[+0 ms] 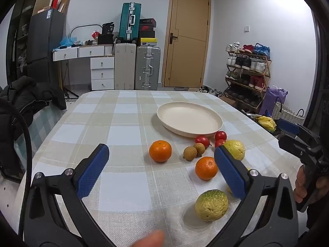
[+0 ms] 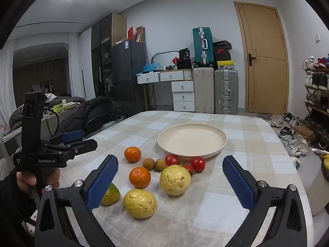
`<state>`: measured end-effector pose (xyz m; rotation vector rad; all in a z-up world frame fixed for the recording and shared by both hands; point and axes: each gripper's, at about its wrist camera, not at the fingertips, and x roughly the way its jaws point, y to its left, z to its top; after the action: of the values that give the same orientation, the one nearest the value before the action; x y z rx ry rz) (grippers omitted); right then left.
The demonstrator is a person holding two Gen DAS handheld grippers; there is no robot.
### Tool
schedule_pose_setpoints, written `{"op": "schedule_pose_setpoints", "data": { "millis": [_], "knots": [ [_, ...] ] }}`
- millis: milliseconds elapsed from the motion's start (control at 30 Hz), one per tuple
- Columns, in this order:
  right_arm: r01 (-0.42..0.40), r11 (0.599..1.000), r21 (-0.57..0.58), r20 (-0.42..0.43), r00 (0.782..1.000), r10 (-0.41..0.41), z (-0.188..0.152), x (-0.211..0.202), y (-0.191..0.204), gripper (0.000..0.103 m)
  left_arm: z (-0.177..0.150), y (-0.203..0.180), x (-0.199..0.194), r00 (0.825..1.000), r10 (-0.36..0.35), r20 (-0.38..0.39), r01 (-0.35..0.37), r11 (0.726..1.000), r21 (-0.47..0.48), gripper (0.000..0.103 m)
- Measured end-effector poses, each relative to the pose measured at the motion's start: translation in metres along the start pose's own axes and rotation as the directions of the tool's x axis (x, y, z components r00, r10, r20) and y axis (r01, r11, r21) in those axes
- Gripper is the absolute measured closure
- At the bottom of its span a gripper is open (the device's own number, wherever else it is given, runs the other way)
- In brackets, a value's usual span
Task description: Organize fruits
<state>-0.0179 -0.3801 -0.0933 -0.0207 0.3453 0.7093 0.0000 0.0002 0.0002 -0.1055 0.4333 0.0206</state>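
An empty cream plate (image 1: 189, 119) (image 2: 192, 140) sits mid-table. In front of it lie two oranges (image 1: 160, 151) (image 2: 139, 177), two brown longans (image 1: 190, 153) (image 2: 148, 164), three red tomatoes (image 1: 202, 140) (image 2: 198, 164), two yellow bumpy fruits (image 2: 175, 180) (image 2: 140, 203) and a green-yellow one (image 1: 211, 205). My left gripper (image 1: 161, 147) hovers open over the near left of the group, nothing between its blue pads. My right gripper (image 2: 170, 159) stands open above the yellow fruits, holding nothing. Its left finger hides part of the green-yellow fruit (image 2: 111, 194).
The checked tablecloth (image 1: 123, 123) covers a rounded table. A dark coat (image 1: 30, 98) lies on a chair at the left. Suitcases (image 1: 147, 68), drawers and a door stand behind. A shoe rack (image 1: 246, 72) and bags are on the right.
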Motion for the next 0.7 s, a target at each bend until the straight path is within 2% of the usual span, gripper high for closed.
{"op": "schedule_pose_setpoints", "data": {
  "millis": [133, 700],
  "knots": [
    [-0.019, 0.999, 0.039, 0.000, 1.000, 0.019, 0.0017, 0.0008, -0.0052, 0.000, 0.0002, -0.0019, 0.0027, 1.000, -0.012, -0.009, 0.012, 1.000, 0.010, 0.001],
    [-0.018, 0.999, 0.032, -0.004, 1.000, 0.018, -0.0005, 0.0035, -0.0034, 0.000, 0.0002, -0.0032, -0.0017, 1.000, -0.013, 0.014, 0.013, 1.000, 0.013, 0.001]
  ]
}}
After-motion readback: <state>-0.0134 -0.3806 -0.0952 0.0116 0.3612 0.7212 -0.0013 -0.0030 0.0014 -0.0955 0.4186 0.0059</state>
